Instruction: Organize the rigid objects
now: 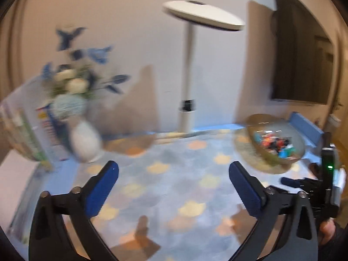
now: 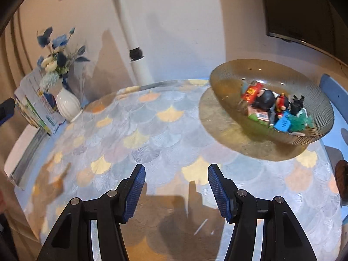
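A ribbed glass bowl [image 2: 230, 76] stands on the patterned tablecloth at the right rear. It holds several small toys: a red packet [image 2: 252, 91], a dark round figure [image 2: 265, 100], a blue block [image 2: 282, 124] and a green piece [image 2: 302, 120]. The bowl also shows blurred in the left wrist view [image 1: 254, 126]. My left gripper [image 1: 174, 174] is open and empty above the cloth. My right gripper [image 2: 176, 174] is open and empty, in front and left of the bowl. The right gripper body shows at the right edge of the left wrist view [image 1: 322, 184].
A white vase of blue and white flowers [image 2: 67, 104] stands at the back left beside a printed box [image 2: 37, 106]. A white lamp post [image 2: 139, 65] rises at the back middle. A blue chair [image 2: 335, 93] stands beyond the table's right edge. A dark screen [image 2: 304, 10] hangs on the wall.
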Tool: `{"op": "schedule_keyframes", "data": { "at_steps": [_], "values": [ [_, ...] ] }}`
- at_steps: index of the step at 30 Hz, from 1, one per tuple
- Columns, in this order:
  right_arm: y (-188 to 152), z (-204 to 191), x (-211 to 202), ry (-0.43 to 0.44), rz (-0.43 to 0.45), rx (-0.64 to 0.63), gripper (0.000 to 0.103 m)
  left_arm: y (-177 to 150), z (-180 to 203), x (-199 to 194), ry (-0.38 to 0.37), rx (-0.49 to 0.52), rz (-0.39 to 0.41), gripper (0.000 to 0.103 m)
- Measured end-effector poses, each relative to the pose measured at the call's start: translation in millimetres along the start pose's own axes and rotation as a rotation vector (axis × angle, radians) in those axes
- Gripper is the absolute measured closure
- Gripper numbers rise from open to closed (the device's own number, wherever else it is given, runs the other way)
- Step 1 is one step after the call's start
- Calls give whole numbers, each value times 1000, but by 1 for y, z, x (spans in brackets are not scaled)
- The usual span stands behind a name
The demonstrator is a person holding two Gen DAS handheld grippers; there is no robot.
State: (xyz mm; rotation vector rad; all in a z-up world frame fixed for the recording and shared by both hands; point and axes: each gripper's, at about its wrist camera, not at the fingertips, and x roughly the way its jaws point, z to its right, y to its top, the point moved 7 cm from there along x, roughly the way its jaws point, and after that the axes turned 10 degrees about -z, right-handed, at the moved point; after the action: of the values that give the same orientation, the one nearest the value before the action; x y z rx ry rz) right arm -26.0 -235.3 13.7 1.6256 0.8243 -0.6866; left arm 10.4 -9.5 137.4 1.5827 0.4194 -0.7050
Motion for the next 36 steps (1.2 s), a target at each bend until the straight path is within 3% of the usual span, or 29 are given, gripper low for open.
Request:
{"op": "schedule_keyframes", "data": {
  "at_steps": [8, 10, 12, 16, 36],
  "values": [
    [-23, -19, 30, -75, -28, -70, 44, -90, 0, 75, -85, -210, -103, 1],
    [-24, -21, 34, -84, -31, -76, 44, -99, 7, 84, -65, -209, -103, 1],
    [-25, -22, 36, -98, -31, -85, 35, -106, 10, 92, -38, -209, -111, 1],
    [-23, -26, 34, -123, -6, -107, 21, -106, 9, 85, -42, -209, -84, 1],
    [-24, -29, 36, -146, -6, -149, 18, -107, 6, 92, -57, -220, -105, 1]
  ]
}}
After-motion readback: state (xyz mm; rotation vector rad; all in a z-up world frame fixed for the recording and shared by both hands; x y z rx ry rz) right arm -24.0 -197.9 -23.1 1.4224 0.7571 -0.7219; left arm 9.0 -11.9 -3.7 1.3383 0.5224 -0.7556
